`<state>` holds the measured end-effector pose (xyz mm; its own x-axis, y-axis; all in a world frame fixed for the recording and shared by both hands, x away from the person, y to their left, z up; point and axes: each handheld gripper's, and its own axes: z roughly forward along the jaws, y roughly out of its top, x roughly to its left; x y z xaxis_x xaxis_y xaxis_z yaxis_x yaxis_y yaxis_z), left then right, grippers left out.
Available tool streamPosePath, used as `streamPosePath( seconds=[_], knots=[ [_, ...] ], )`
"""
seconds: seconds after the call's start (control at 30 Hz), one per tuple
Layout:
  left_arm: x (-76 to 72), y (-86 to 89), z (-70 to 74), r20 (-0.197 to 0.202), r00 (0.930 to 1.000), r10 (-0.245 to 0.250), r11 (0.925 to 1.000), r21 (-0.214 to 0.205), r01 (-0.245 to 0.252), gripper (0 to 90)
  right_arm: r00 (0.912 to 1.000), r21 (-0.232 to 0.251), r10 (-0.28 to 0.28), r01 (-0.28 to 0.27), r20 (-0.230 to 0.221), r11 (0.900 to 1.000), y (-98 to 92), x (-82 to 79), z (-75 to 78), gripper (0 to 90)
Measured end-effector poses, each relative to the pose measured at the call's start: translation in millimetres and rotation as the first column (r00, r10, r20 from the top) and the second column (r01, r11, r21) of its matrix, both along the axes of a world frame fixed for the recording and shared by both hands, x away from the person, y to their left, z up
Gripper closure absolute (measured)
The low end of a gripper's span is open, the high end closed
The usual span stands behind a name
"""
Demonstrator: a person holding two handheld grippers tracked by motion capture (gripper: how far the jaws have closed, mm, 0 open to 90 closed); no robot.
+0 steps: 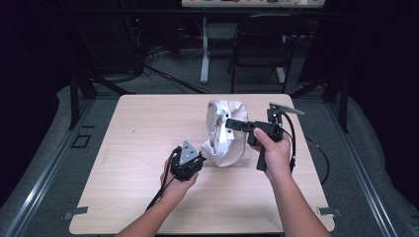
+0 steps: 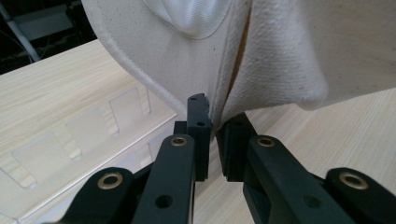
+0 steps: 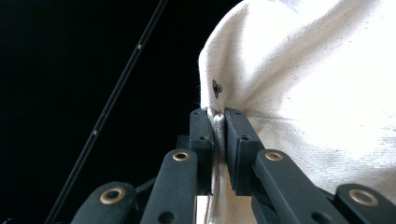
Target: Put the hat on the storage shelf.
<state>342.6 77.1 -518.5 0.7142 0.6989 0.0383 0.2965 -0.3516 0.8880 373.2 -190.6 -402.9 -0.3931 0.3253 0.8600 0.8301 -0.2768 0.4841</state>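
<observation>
A cream canvas bag (image 1: 223, 133) stands bunched near the middle of the wooden table (image 1: 143, 128), its mouth showing a white lining (image 2: 196, 16). My left gripper (image 1: 200, 159) is at the bag's lower left corner, shut on a fold of canvas (image 2: 217, 109). My right gripper (image 1: 229, 123) is raised at the bag's right side, shut on the bag's rim (image 3: 217, 116) just below a small metal snap (image 3: 217, 87). The canvas (image 3: 317, 93) hangs to the right of its jaws.
A clear plastic tray (image 2: 70, 140) lies flat on the table under the bag's left side. A black chair (image 1: 264, 44) and a white table leg (image 1: 204, 49) stand beyond the far edge. Cables trail from both grippers.
</observation>
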Motion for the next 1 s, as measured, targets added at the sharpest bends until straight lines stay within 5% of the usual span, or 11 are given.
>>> streamPosePath(
  seconds=[0.47, 1.0],
  knots=[
    [14.8, 14.8, -6.3, -0.083, 0.9942, -0.068, 0.9963, -0.057, 0.063, 84.3, 0.9997, -0.018, -0.007, 0.007, -0.024, 0.9998, 7.7, 6.7, -5.6, 82.5],
    [10.3, 10.1, -20.1, -0.123, 0.9924, 0.002, 0.9991, -0.041, -0.007, 85.1, 0.9986, -0.036, -0.017, 0.015, -0.051, 0.9992, 8.5, 11.0, -18.3, 82.5]
  ],
)
